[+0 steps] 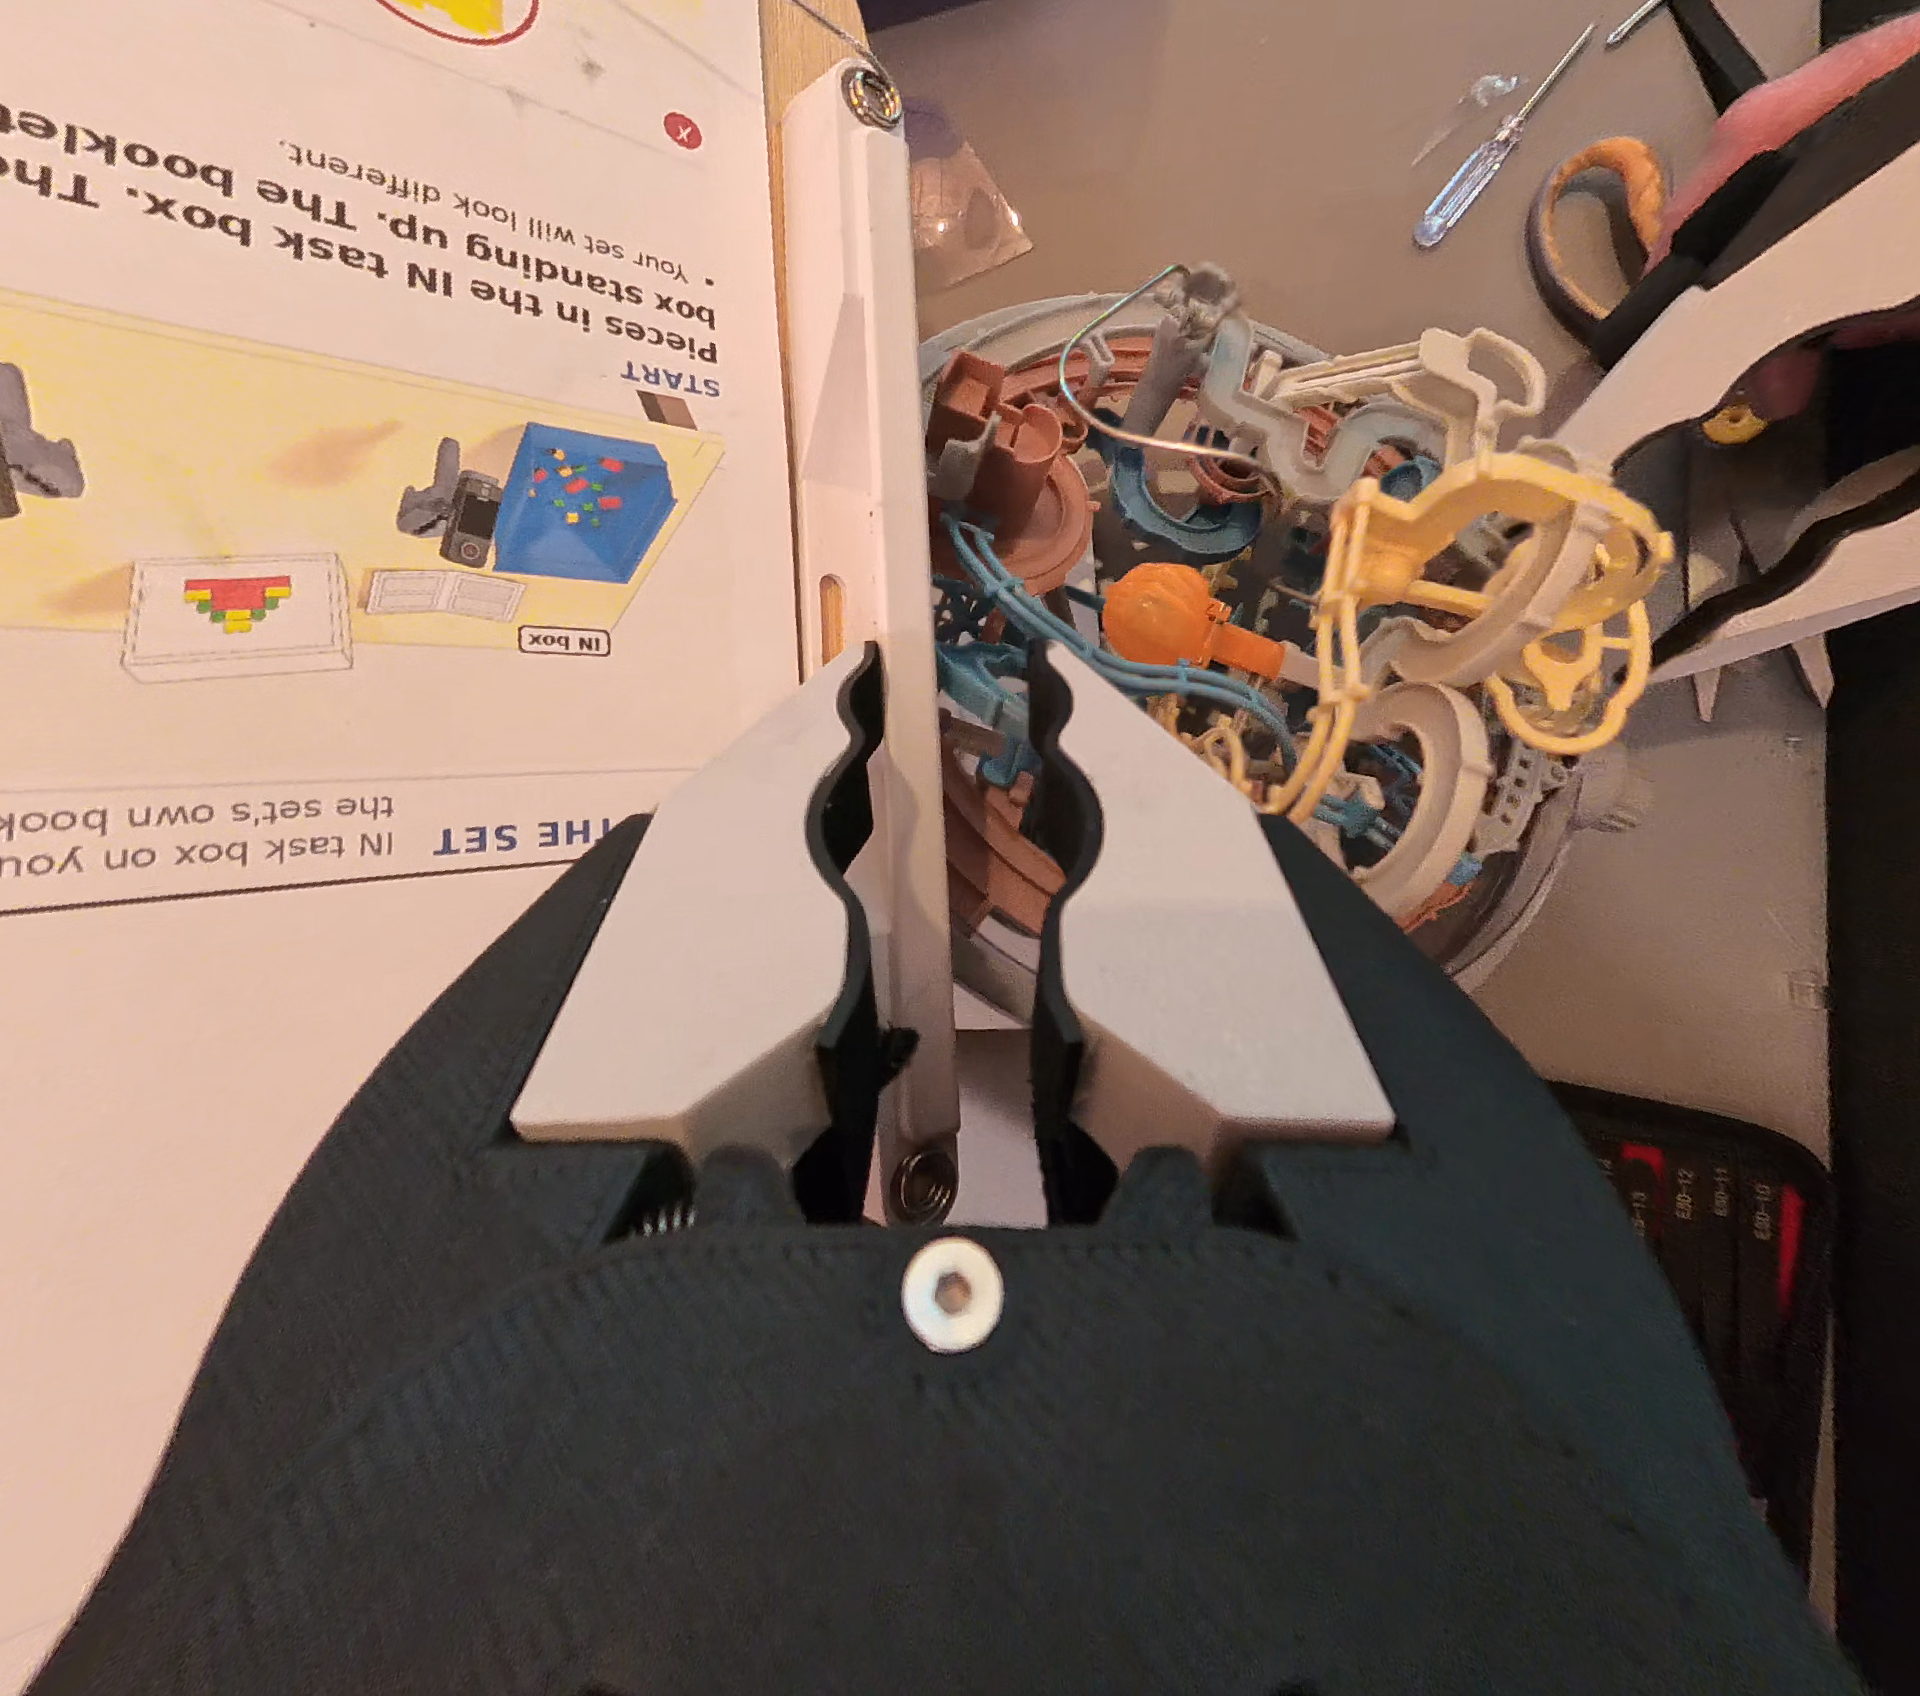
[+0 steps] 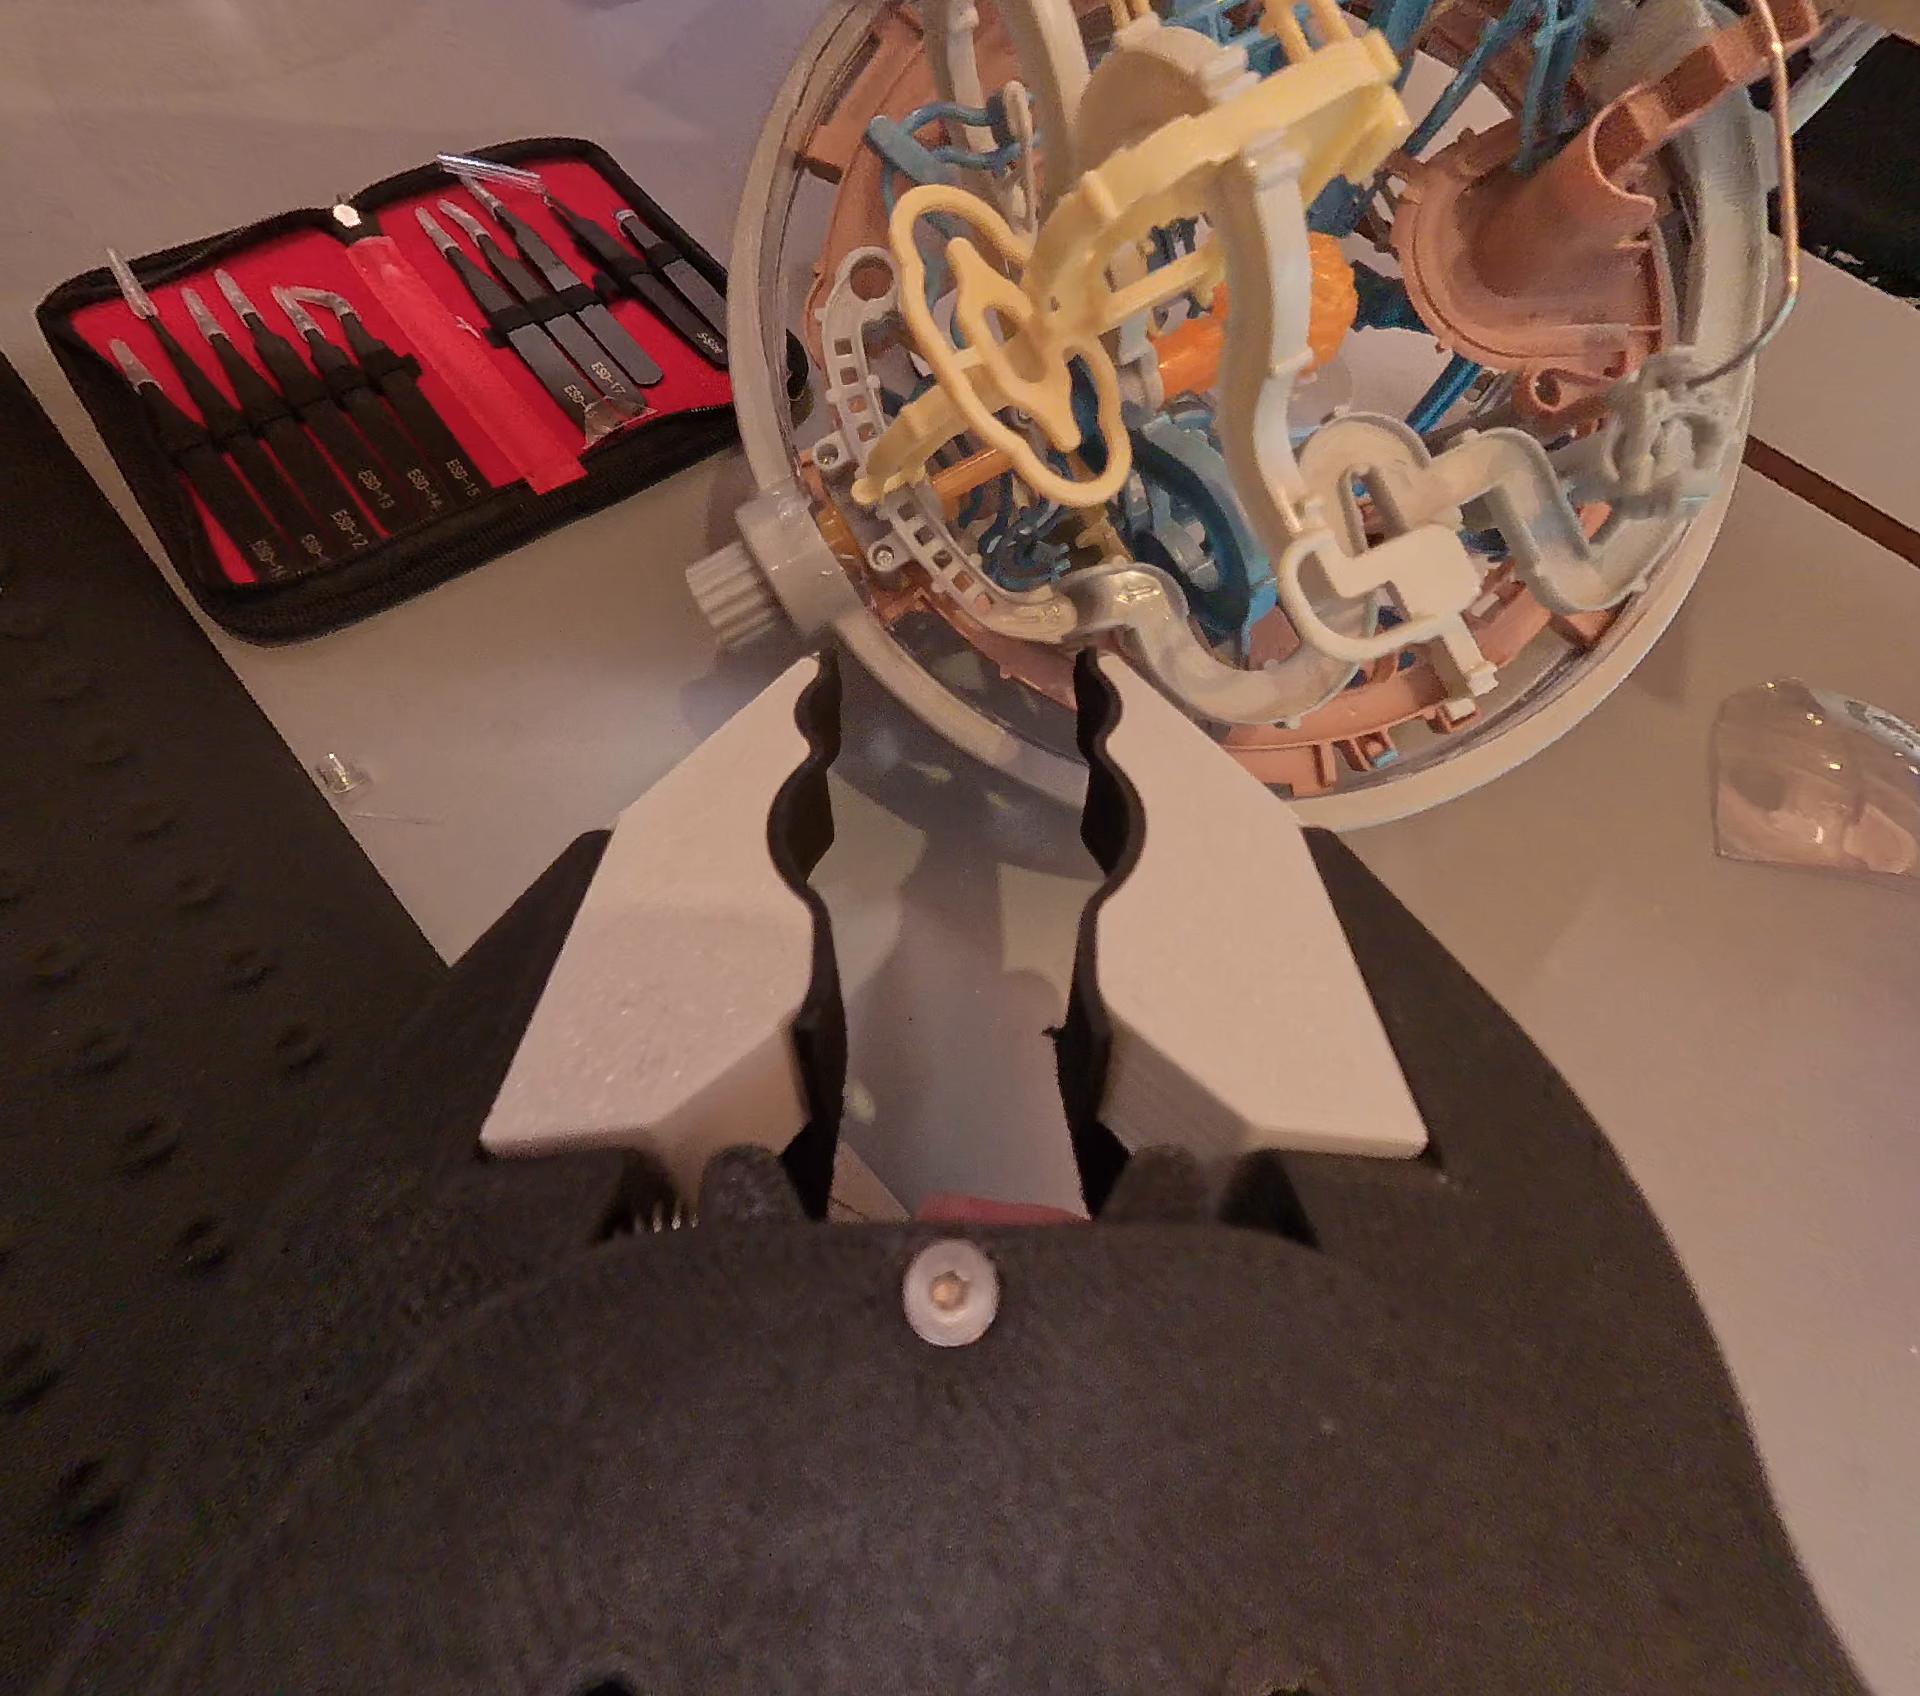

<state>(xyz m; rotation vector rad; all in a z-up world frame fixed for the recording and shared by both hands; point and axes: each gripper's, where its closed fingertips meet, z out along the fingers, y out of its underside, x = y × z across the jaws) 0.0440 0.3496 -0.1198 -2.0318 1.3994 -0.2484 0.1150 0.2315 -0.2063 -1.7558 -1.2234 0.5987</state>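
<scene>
1. Grey table is seen under a half-open maze ball.
2. Left of the ball, a white bar edging an instruction sheet is straddled by the left gripper; only one pad is touched, and the jaws are set narrowly apart.
3. At the ball's near rim, the right gripper is set with its jaws narrowly parted; whether the clear shell is clamped cannot be told.

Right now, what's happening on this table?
A person is working two handheld tongs around an opened maze ball full of coloured tracks. The right tongs straddle the ball's lower rim, jaws apart; whether they grip its clear shell is unclear. The left tongs sit open around a white bar edging an instruction sheet, beside the ball. A tweezer kit lies open nearby.
</scene>
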